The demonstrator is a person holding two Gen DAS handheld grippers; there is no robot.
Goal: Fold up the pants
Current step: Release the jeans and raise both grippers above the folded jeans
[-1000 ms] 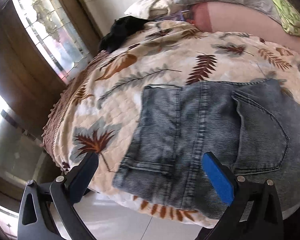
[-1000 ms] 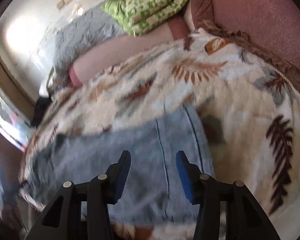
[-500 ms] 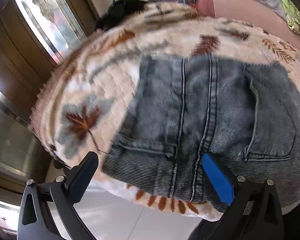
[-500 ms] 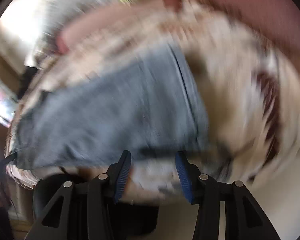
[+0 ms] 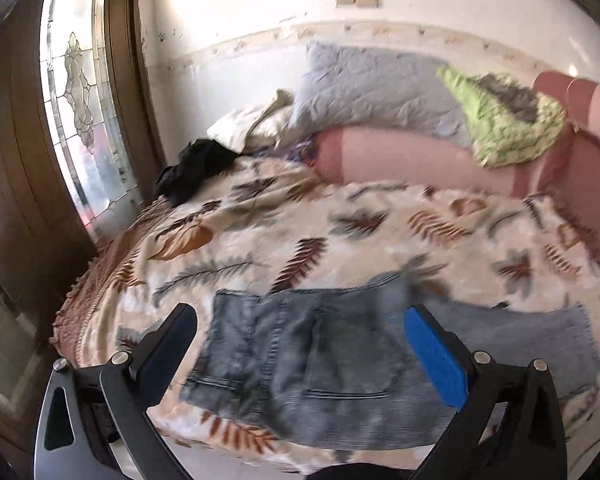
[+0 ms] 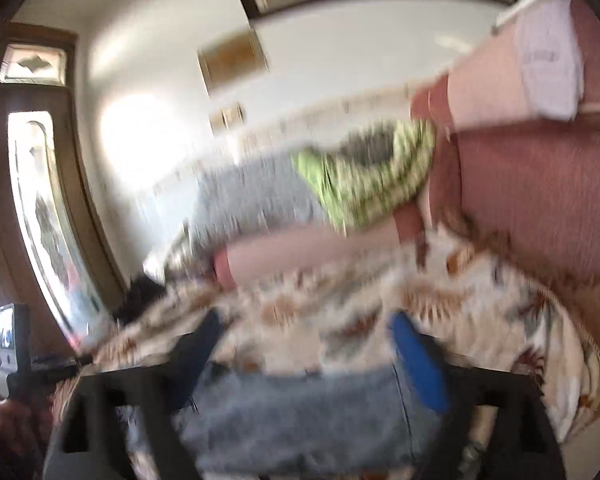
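While both of your grippers hang above the near edge of the bed, neither has anything between its fingers. Your left gripper (image 5: 300, 340) stands with its jaws spread wide, the blue pad (image 5: 436, 356) on one side and the dark finger (image 5: 168, 344) on the other, framing the cloth below without touching it. Your right gripper (image 6: 304, 356) is blurred by motion; its jaws are opening and already stand far apart, with nothing pinched between them.

Just beyond your fingers lie the jeans (image 5: 320, 356), folded into a flat grey-blue block on the leaf-print bedspread (image 5: 300, 224), close to the bed's near edge. In the left wrist view a back pocket faces up, and a paler layer of denim reaches out to the right past the blue pad. In the right wrist view the same denim (image 6: 300, 412) shows low in the picture, under and between the fingers.

Farther back on the spread, a black garment (image 5: 192, 168) sits near the stained-glass door (image 5: 80, 100). Behind it a pink bolster (image 5: 400, 156) lies across the bed, with a grey quilted pillow (image 5: 372, 84) and a green patterned cloth (image 5: 504, 124) above it against the white wall (image 5: 240, 12). At the left edge of the right wrist view, a hand (image 6: 12, 420) holds a dark handle; what it belongs to you cannot tell.
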